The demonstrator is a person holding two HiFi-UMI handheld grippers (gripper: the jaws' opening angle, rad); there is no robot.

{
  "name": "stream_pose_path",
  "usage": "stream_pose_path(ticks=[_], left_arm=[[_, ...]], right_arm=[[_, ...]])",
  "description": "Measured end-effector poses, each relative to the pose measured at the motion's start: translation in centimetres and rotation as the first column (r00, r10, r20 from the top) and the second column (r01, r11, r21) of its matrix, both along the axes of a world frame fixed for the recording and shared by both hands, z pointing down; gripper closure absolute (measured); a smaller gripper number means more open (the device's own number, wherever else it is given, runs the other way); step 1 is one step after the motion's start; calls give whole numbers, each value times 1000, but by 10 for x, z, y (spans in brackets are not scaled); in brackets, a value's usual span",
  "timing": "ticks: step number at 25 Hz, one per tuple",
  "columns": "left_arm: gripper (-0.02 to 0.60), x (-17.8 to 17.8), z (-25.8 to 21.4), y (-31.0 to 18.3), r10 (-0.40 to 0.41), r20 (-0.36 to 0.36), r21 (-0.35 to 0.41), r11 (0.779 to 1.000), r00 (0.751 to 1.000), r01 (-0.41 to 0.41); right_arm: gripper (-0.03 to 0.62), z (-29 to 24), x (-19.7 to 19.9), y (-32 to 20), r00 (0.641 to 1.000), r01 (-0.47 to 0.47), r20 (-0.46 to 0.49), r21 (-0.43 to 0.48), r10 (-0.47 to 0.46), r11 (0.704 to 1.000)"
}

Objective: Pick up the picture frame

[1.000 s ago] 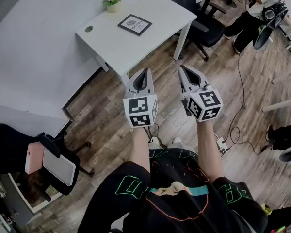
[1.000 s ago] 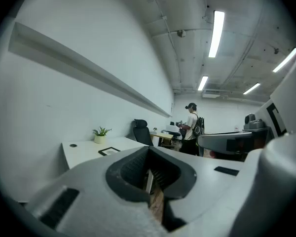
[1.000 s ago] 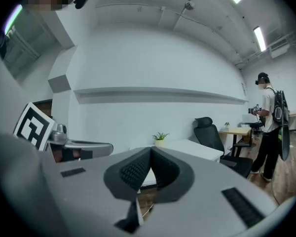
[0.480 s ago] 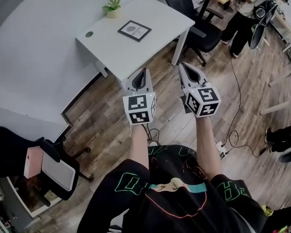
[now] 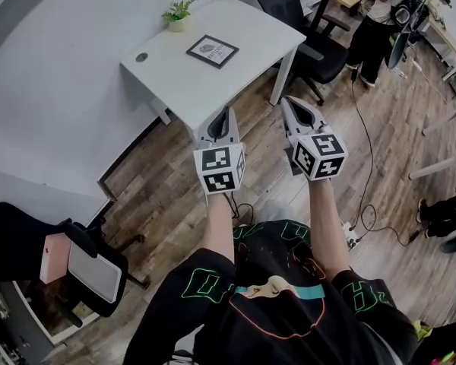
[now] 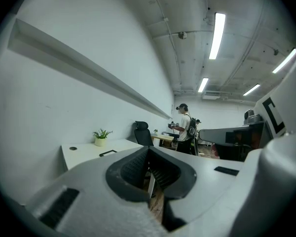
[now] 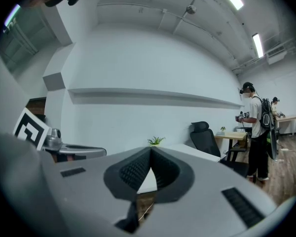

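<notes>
Head view suggests the approach step: the picture frame lies flat on the counter. Short of the counter, the left hand-held gripper and right hand-held gripper are clenched, empty. Next they must reach forward and open.

L tongs closed, empty; desk w/ plant, prob. picture frame lying flat.
</notes>
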State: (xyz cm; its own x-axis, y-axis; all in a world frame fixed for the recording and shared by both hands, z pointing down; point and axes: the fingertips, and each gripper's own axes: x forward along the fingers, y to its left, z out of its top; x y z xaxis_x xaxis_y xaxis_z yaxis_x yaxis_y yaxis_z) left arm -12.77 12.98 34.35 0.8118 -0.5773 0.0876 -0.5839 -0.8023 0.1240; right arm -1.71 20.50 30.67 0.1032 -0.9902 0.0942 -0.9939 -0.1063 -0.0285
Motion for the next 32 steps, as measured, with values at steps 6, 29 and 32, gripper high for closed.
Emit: stream_pose_path(ticks=[6,29,32], left_arm=[[580,-1,4,-11,-14,-10,-7,1000,1000,14],[580,89,43,-124,-96,80,-66,993,992,102],[580,110,55,-141,-97,109,-92,990,989,107]], right_arm=[[589,-1,-3,-9,1000,18,-22,1,-18,1000],[589,30,101,-127,994,81,74,-21,-79,997],[589,42,123,-147,991,85,110,-40,-80,996]])
